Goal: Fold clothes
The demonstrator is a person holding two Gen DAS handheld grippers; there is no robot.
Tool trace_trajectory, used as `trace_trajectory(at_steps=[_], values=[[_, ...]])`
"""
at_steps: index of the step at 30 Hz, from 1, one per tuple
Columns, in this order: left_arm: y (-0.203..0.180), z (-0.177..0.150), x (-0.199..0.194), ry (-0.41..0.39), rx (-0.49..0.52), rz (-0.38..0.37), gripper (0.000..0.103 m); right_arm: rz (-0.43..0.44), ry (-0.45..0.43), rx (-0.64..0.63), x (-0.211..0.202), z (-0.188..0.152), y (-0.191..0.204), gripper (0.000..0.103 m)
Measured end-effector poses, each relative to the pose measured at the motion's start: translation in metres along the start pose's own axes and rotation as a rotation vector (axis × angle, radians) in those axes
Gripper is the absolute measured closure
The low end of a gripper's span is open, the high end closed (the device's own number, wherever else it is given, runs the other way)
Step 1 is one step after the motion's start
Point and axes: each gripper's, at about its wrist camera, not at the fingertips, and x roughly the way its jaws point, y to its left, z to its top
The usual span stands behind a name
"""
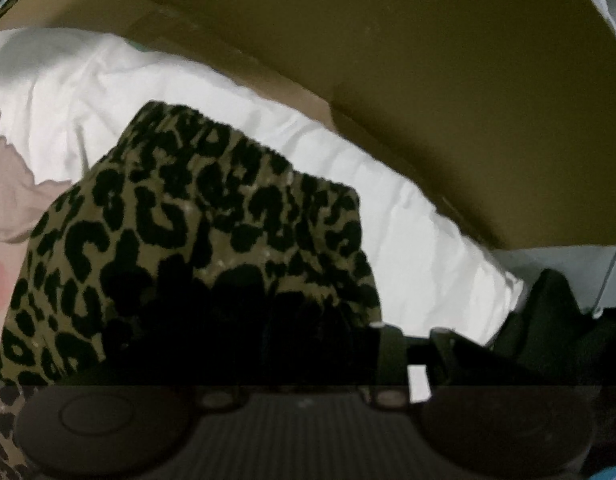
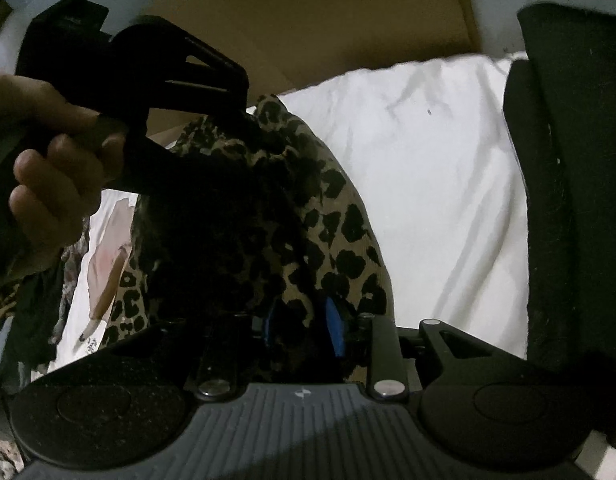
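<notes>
Grippers mine — left gripper (image 2: 243, 120) and right gripper (image 2: 299, 328) both clamped onto leopard-print garment (image 2: 328, 216) above white bedsheet (image 2: 428, 160).

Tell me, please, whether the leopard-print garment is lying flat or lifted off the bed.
Lifted and bunched: the leopard-print garment hangs between both grippers above the white sheet, creased rather than spread.

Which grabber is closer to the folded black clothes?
Right. The right gripper, pinching the leopard-print garment, has the folded black clothes just beside it on its right. The left gripper grips the garment's far end, further away.
</notes>
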Motion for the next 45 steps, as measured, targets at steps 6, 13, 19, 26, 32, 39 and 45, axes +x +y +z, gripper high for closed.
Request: trace_trajectory(at_steps=[6, 13, 19, 26, 32, 39, 45], values=[[0.008, 0.001, 0.015, 0.018, -0.050, 0.035, 0.085, 0.012, 0.022, -0.011, 0.006, -0.004, 0.000, 0.081], [0.016, 0.003, 0.007, 0.011, -0.079, 0.007, 0.102, 0.026, 0.005, -0.033, 0.001, -0.007, 0.005, 0.102], [0.001, 0.007, -0.023, -0.022, -0.004, -0.066, 0.103, 0.052, -0.064, -0.025, -0.017, -0.008, 0.008, 0.103], [-0.025, 0.007, -0.029, -0.025, 0.055, -0.112, 0.103, 0.031, -0.101, 0.023, -0.028, -0.006, 0.000, 0.103], [-0.029, 0.002, -0.020, -0.013, 0.067, -0.127, 0.103, 0.018, -0.091, 0.049, -0.031, -0.008, -0.008, 0.103], [-0.027, -0.001, -0.011, -0.013, 0.080, -0.140, 0.103, 0.005, -0.074, 0.076, -0.030, -0.008, -0.016, 0.103], [-0.027, -0.005, 0.005, -0.014, 0.088, -0.148, 0.103, -0.010, -0.069, 0.091, -0.035, -0.009, -0.021, 0.103]])
